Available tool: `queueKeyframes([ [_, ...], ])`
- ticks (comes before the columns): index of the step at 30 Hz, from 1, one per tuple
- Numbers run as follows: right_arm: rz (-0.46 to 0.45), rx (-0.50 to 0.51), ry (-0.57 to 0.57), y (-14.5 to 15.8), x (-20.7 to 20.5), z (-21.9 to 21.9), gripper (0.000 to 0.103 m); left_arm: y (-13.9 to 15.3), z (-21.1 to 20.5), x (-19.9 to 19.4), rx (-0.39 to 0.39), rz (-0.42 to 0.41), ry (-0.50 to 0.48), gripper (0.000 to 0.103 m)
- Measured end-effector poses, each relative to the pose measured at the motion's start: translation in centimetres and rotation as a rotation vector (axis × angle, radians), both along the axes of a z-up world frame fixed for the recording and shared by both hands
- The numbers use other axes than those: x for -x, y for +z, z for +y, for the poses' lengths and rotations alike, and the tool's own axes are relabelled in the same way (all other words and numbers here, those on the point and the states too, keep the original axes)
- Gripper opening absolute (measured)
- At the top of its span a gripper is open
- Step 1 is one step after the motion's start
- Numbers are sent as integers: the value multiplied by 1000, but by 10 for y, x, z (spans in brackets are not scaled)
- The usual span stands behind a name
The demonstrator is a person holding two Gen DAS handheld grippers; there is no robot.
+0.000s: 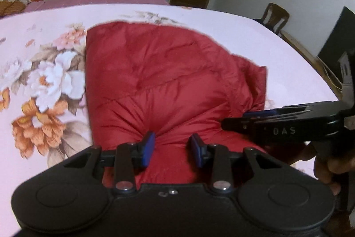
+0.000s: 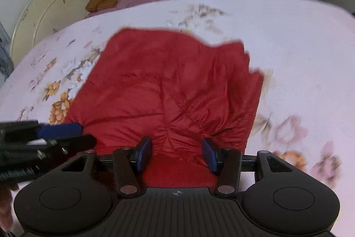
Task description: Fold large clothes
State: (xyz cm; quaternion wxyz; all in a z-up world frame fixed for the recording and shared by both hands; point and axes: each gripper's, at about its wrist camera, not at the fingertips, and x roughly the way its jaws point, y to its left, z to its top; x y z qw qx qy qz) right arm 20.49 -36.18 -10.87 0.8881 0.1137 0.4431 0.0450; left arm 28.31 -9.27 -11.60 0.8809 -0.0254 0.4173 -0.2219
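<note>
Both grippers tilt steeply down at the jacket's (image 1: pixel 164 81) near edge on the bed (image 1: pixel 44 21). Left gripper (image 1: pixel 173 149) and right gripper (image 2: pixel 177 153), at its 3 o'clock, each pinch bunched red fabric.

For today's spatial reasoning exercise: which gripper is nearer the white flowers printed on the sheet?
Left. The left gripper holds the red jacket on the side by the white flowers; the right gripper holds it beyond, farther from them.
</note>
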Motion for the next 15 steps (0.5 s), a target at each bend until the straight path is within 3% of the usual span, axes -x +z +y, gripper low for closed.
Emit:
queueKeyframes([
  [6,9,-6,9,9,3,-2,50,14,6,12,28,1,50,34],
  [11,-59,-22,76,43,42,-7,50,38,5,56,51,-37,85,34],
  [15,-45,-50,84,48,65,-5,50,39,3,79,38,-48,89,34],
])
